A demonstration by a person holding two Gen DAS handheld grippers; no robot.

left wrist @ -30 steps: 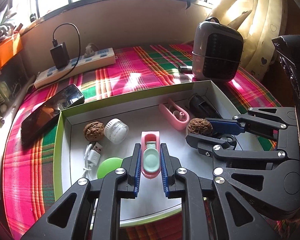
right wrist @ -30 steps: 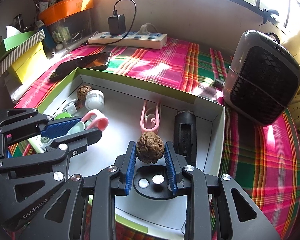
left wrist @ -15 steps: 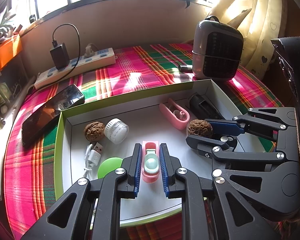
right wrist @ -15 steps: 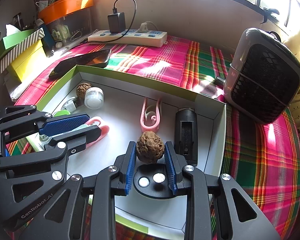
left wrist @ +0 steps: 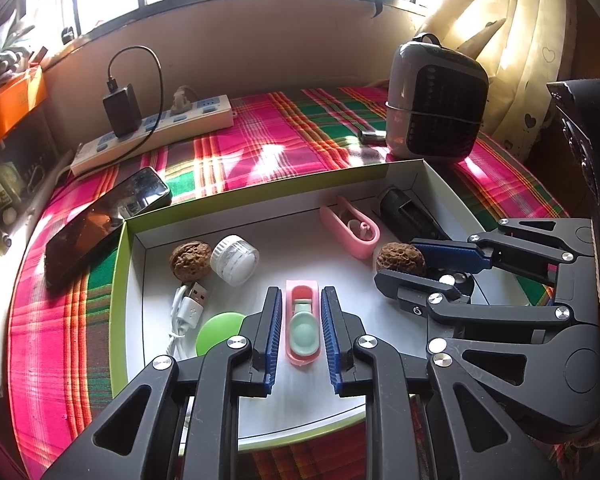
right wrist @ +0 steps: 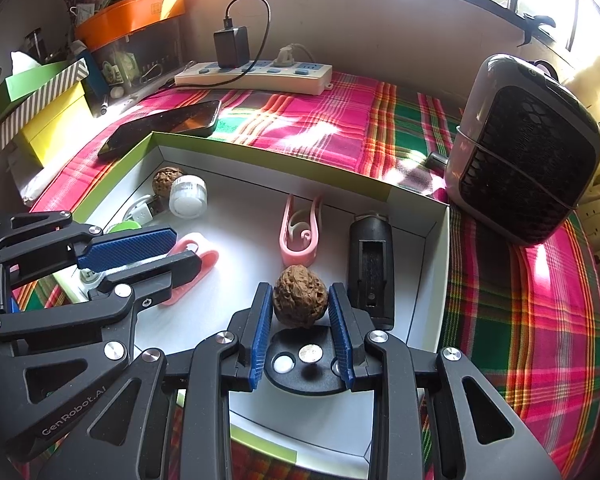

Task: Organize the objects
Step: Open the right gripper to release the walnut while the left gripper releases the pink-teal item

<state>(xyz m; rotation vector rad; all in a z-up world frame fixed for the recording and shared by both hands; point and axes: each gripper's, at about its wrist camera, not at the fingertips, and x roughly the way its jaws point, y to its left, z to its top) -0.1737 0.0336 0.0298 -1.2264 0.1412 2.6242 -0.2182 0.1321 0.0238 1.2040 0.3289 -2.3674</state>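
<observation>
Since a second ago your left gripper [left wrist: 300, 330] has let its fingers spread, so the pink case [left wrist: 302, 326] with the mint insert now lies free on the box floor with a gap on either side. Your right gripper [right wrist: 300, 334] has barely shifted.

Start with the box [left wrist: 260, 196]: a shallow white tray with a green rim on the plaid cloth [left wrist: 284, 144], holding everything in play. Inside it sit a black holder [right wrist: 370, 264], a pink clip [right wrist: 298, 234], a white jar [left wrist: 236, 260] and a second walnut [left wrist: 190, 260] at the far left.

Your right fingers flank the near walnut [right wrist: 300, 300] very closely; whether they are pressing it is unclear from either view.

The step looks like placing items into the box. Next, back your left gripper straight out without nudging the case, then settle or lift the walnut deliberately, since it rolls easily.
</observation>
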